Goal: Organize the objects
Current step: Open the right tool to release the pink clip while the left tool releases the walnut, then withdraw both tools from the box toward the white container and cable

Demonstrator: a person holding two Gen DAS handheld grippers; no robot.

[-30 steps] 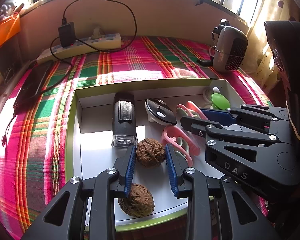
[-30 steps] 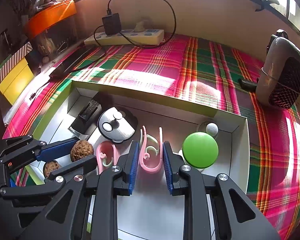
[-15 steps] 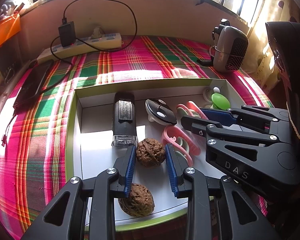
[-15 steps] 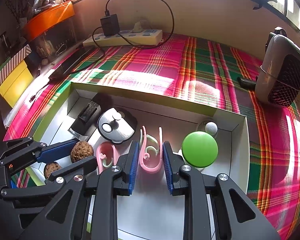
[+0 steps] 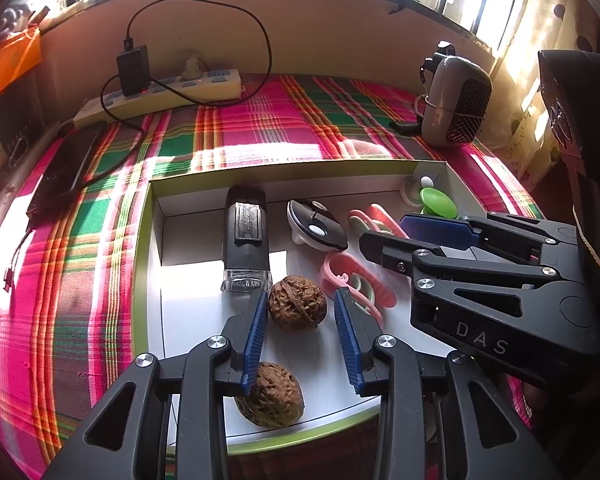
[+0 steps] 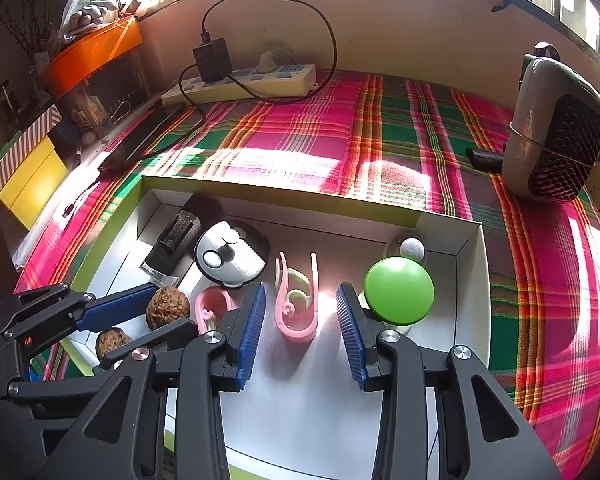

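Walnut (image 5: 297,309) sits on the white floor of the green-rimmed box (image 5: 142,248), right between my left gripper's (image 5: 301,334) blue pads, and I've just let those jaws spread, so neither pad presses it. A second walnut (image 5: 271,400) lies nearer the box's front edge, under the left pad. Over on my right gripper (image 6: 301,334), jaws have just been widening too, standing apart around a pink clip (image 6: 296,304) with daylight either side. Another pink clip (image 6: 212,310) lies just left of it, a green disc (image 6: 399,291) just right. Black-and-white gadget (image 6: 230,258) and a black block (image 5: 246,236) sit farther back. Plaid cloth (image 5: 260,128) under everything.
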